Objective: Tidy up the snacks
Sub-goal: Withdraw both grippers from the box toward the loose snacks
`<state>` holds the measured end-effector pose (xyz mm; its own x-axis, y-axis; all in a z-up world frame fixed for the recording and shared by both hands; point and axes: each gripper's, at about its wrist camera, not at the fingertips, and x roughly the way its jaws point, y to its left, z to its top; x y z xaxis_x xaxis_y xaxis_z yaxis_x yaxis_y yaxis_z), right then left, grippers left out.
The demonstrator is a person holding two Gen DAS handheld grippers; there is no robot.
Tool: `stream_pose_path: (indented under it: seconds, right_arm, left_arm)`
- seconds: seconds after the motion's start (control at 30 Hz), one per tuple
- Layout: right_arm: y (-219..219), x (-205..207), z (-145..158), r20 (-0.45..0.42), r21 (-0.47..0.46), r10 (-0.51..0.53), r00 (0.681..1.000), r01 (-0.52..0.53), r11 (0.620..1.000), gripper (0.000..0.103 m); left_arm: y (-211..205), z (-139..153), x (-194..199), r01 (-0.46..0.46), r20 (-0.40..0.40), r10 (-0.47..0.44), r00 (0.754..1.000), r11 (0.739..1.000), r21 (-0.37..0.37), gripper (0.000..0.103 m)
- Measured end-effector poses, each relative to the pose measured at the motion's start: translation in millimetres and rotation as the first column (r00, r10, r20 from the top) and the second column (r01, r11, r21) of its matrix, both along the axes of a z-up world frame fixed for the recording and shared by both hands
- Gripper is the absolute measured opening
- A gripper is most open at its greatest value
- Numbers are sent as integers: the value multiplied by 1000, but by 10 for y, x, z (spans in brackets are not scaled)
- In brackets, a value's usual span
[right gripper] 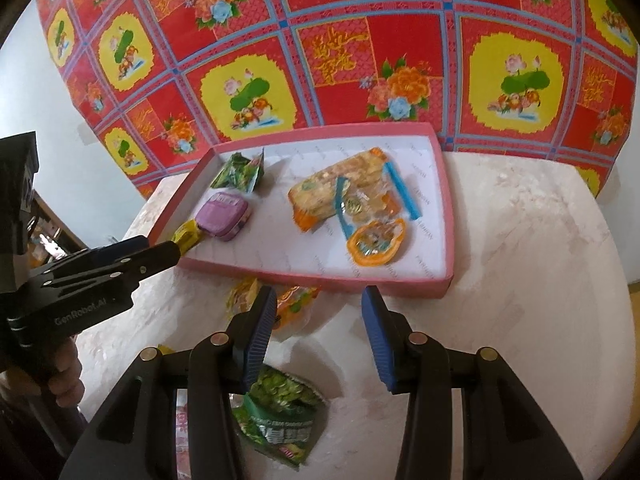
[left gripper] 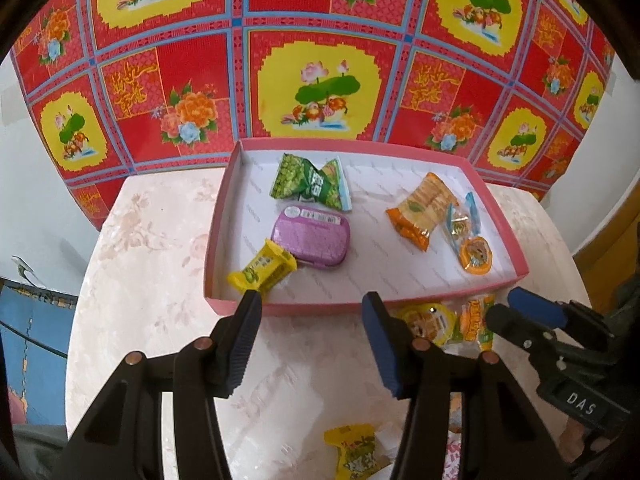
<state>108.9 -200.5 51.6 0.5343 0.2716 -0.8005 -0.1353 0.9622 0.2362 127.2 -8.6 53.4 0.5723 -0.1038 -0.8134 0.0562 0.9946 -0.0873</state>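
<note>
Left wrist view: left gripper [left gripper: 311, 300], fingers [left gripper: 244, 336] partly open with nothing between them, poised over the pale floral worktop [left gripper: 132, 248]. Touching the tip of its left finger, a yellow candy [left gripper: 262, 272] lies against the near left corner of the pink tray [left gripper: 224, 204]. Just beyond, inside the tray: a purple tin [left gripper: 310, 238], then a green packet [left gripper: 310, 182]; farther right, an orange biscuit pack [left gripper: 420, 210], a clear blue-edged sachet [left gripper: 460, 216] and a round orange jelly cup [left gripper: 475, 254]. Beside the right finger, outside the tray's near wall, two yellow-orange snacks [left gripper: 432, 322]; below the fingers, a yellow wrapper [left gripper: 356, 452]. Right wrist view: right gripper [right gripper: 318, 300], fingers [right gripper: 260, 328] partly open and holding nothing, over the worktop short of the tray's near wall. Under its left finger lies a green pea packet [right gripper: 280, 416], not gripped. Behind the worktop hangs a red floral cloth [left gripper: 320, 40].
</note>
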Motion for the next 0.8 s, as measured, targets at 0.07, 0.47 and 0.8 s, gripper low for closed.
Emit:
stream_pose_path:
  seconds: [0.07,0.47,0.8]
  right_arm:
    - [14,0,-12,-7,12,-4,1000,4,1000,45]
    - [91,43,-122,-59,81,0,998,5,997,41]
    - [45,56,-163,-58,97,-18,998,24,995,28]
  left_arm:
    - [-7,-18,-14,3,-9,-3,1000,1000,-11,55]
    - [-31,-70,-45,16,-30,-18,999,998,-54,55]
    - [-72,-90,-58,28,-35,-30,999,998,-55,55]
